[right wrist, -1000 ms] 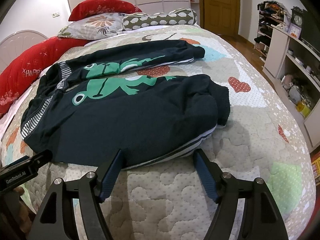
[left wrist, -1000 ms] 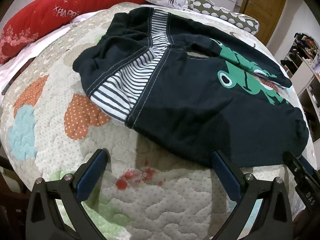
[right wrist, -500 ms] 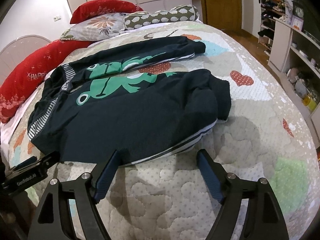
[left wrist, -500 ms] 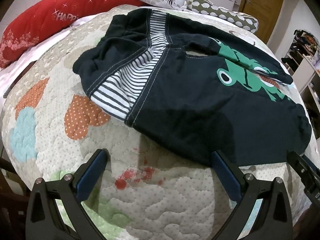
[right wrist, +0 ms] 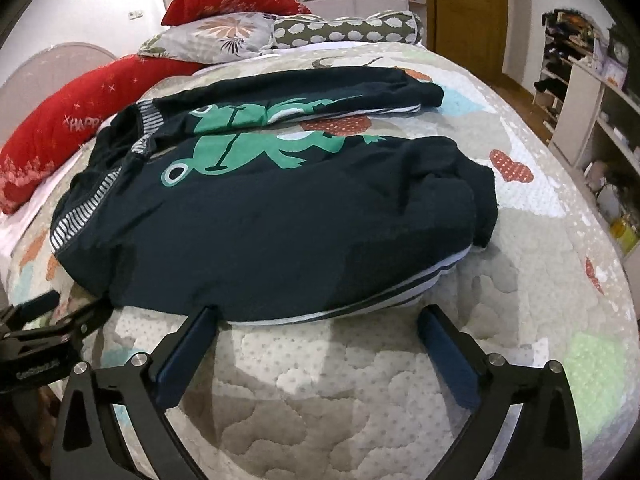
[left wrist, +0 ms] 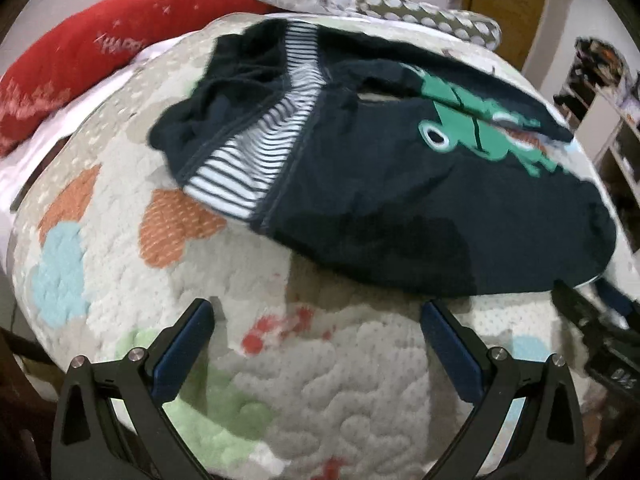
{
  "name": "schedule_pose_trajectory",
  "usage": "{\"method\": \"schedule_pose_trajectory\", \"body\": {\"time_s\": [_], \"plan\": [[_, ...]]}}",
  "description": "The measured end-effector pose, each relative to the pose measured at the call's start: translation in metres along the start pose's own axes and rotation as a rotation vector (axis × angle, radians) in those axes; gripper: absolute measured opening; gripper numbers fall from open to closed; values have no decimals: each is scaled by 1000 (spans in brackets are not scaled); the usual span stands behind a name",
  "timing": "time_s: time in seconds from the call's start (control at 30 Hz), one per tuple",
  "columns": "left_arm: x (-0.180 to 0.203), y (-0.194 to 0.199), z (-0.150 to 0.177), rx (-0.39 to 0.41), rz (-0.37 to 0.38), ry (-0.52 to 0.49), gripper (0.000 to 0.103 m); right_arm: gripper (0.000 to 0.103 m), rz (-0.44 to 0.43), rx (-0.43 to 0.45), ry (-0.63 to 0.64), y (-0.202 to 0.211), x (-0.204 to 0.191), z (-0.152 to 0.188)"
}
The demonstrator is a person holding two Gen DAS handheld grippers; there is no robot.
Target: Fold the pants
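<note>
Dark navy pants (right wrist: 280, 224) with a green frog print and a striped waistband lie spread on the quilted bed, legs pointing right. In the left wrist view the pants (left wrist: 400, 200) show their waistband end. My left gripper (left wrist: 316, 324) is open and empty, over the quilt just short of the pants' near edge. My right gripper (right wrist: 318, 322) is open and empty, its left fingertip touching the near leg's hem edge. The left gripper also shows in the right wrist view (right wrist: 40, 340) at the far left.
The quilt (right wrist: 360, 400) covers the bed. Red pillows (right wrist: 68, 120) and patterned pillows (right wrist: 224, 36) lie at the head. Shelves (right wrist: 592, 120) with clutter stand to the right, beyond the bed edge. A wooden door (right wrist: 468, 8) is at the back.
Both grippers have moved a little closer to the pants' near edge and the views tilted slightly. Both stay open. The pants have not moved.
</note>
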State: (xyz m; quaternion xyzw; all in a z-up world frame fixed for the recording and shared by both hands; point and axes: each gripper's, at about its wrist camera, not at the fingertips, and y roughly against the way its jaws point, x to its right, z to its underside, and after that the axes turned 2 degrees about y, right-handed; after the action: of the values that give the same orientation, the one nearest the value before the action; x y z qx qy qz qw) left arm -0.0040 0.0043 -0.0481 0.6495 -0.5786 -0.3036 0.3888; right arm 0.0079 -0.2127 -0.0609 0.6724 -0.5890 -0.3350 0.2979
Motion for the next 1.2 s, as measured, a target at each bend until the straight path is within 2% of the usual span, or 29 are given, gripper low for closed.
{"method": "schedule_pose_trajectory", "body": {"time_s": [0.1,0.27,0.4,0.47,0.53,0.63,0.7,0.83,0.97,1.07,1.2], "plan": [[-8,25,1,61,23,28,103,103,-11,-25,16,-2,1,-3],[-25,88,0,258,44,66,103,103,18,-36,3,-4,-3,-5],[-25,123,-4,429,13,69,103,103,12,6,14,-1,-2,1],[-20,134,-5,477,0,56,103,103,4,24,20,0,-2,3],[-15,136,-9,481,-10,37,103,103,9,31,22,0,-2,4],[-8,128,-26,390,-8,10,103,103,32,32,26,-1,-5,3],[-6,129,-32,379,-1,9,103,103,56,23,71,-2,-10,4],[15,142,-44,432,8,-119,103,103,23,10,114,-3,-6,1],[24,154,-57,508,-9,-210,103,103,16,44,140,-2,-6,5],[15,178,-63,574,-27,-170,103,103,8,24,166,0,-7,3],[-6,203,-68,622,-16,-90,103,102,-83,-56,253,18,0,-9]]}}
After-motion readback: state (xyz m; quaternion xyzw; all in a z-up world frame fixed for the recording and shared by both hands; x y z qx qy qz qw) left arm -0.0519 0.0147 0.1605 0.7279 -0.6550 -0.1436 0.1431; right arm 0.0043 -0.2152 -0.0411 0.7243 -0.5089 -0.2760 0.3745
